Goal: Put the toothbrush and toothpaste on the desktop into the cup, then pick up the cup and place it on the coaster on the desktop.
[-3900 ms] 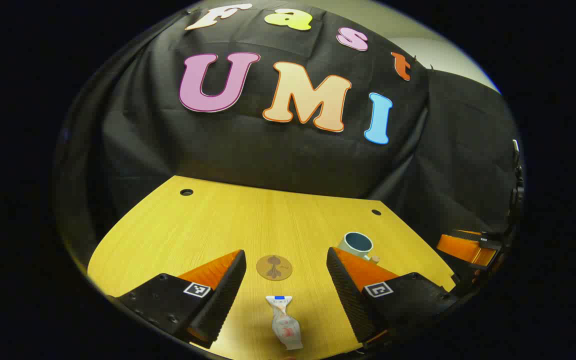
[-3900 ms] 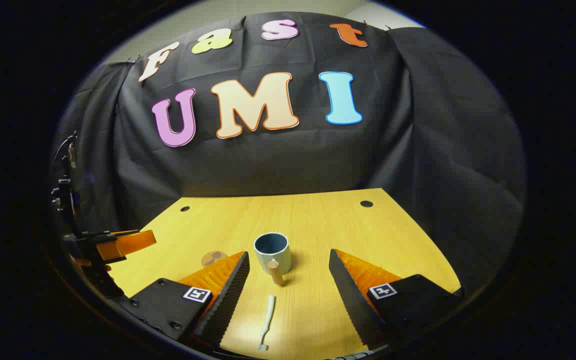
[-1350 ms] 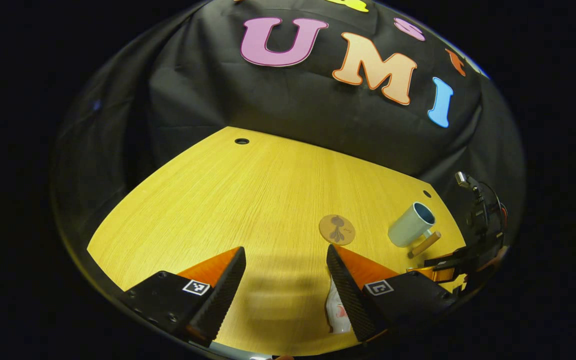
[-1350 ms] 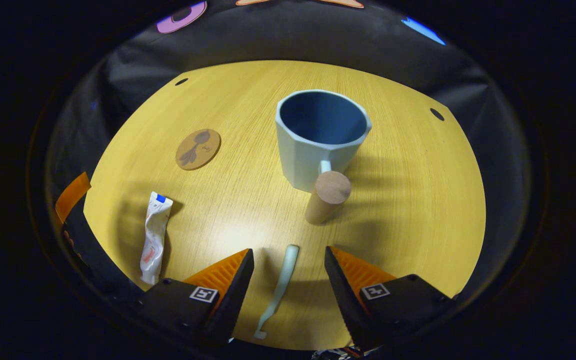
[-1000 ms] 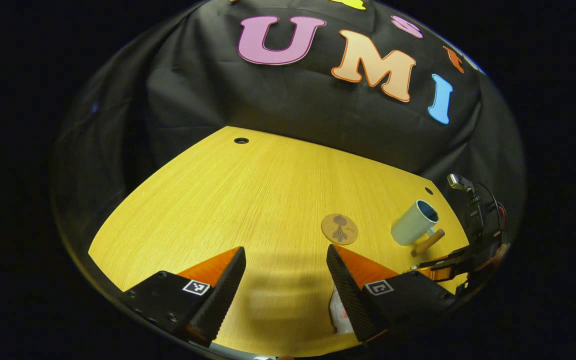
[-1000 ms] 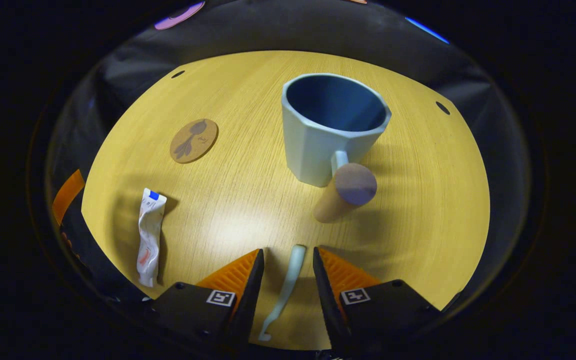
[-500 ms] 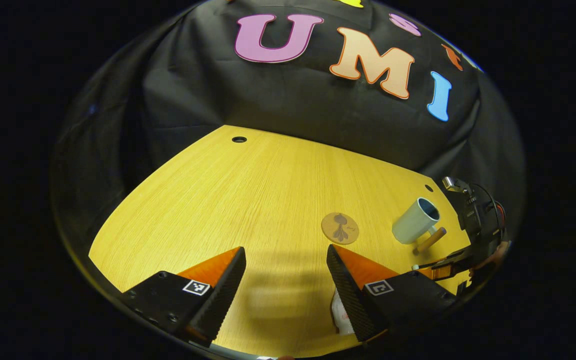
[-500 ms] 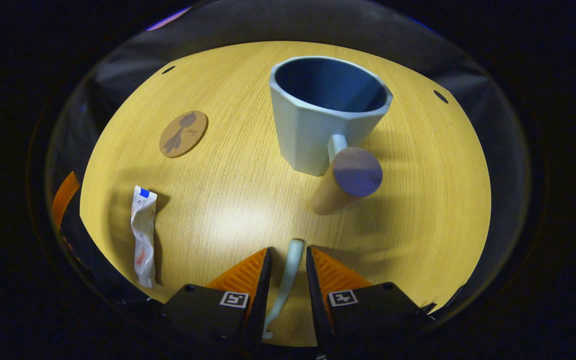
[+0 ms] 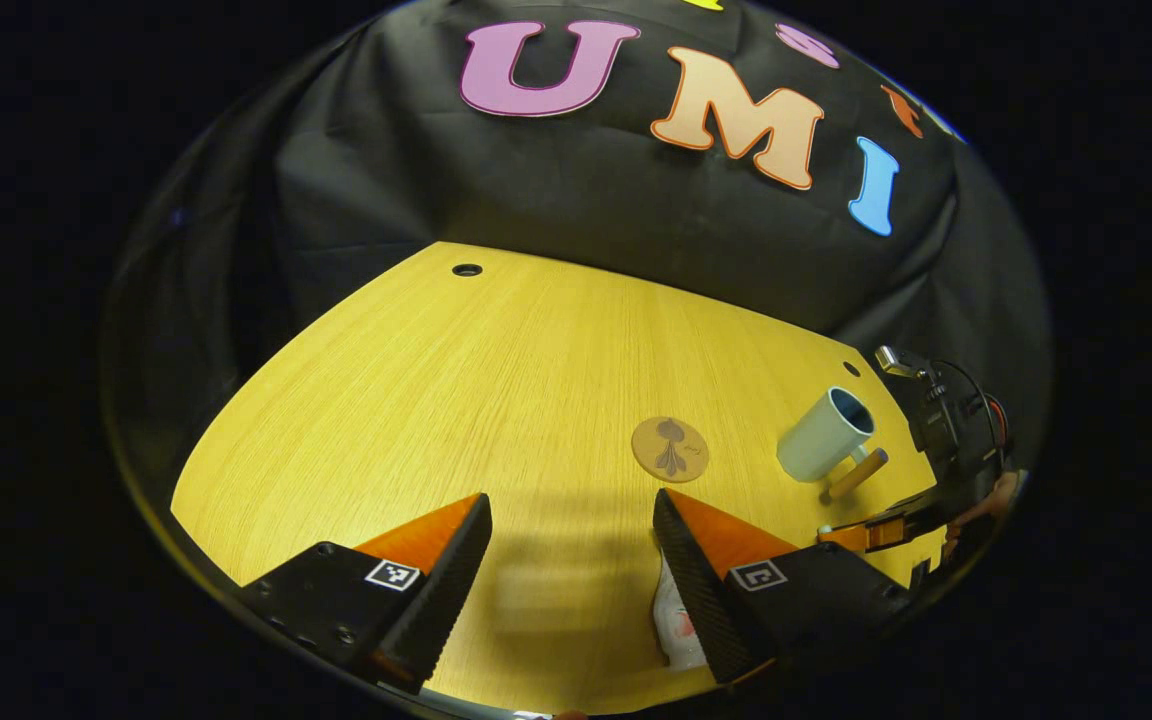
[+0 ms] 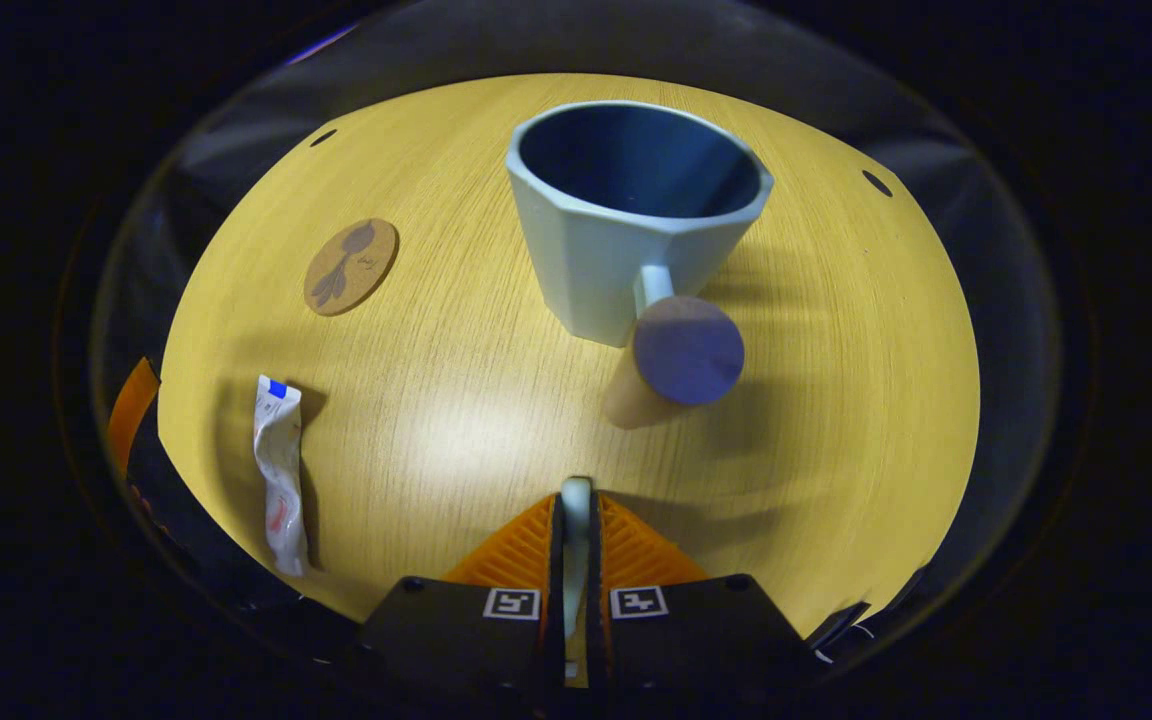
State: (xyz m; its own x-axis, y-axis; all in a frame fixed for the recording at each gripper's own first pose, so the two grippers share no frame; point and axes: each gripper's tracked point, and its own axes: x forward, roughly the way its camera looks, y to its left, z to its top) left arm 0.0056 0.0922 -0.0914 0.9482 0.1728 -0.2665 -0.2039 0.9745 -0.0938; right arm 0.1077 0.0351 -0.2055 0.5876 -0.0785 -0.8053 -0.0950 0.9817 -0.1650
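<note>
Two grippers: right gripper (image 10: 575, 520) is clenched on the toothbrush (image 10: 575, 497), both fingers pressing its handle; left gripper (image 9: 572, 545) hangs spread wide with nothing between its fingers.
Toothbrush: pale, slim and rigid; its end pokes out in front of the fingertips, low over the desktop (image 10: 456, 400) and just short of the cup's handle. It is probably very light, and a thin smooth handle may twist in the pinch.
Toothpaste tube: toothpaste (image 10: 279, 470) lies flat on the desktop to the left in the right gripper view, well apart from the cup. In the left gripper view it sits partly behind that gripper's right-hand finger (image 9: 678, 620). It is crumpled, white with a blue end, and looks soft; I judge the stiffer blue end the better hold, since the body would dent.
Cup: cup (image 10: 626, 235) is a faceted pale blue mug, darker blue inside, upright and empty, with a cylindrical wooden handle (image 10: 671, 365) pointing toward the right gripper. It looks ceramic, so likely the heaviest and most breakable item. That handle seems the natural grip.
Coaster: coaster (image 10: 350, 266) is a flat brown disc with a dark leaf motif, bare, left of the cup.
Desktop surface: yellow wood grain, smooth, with small round holes near the far edge.
</note>
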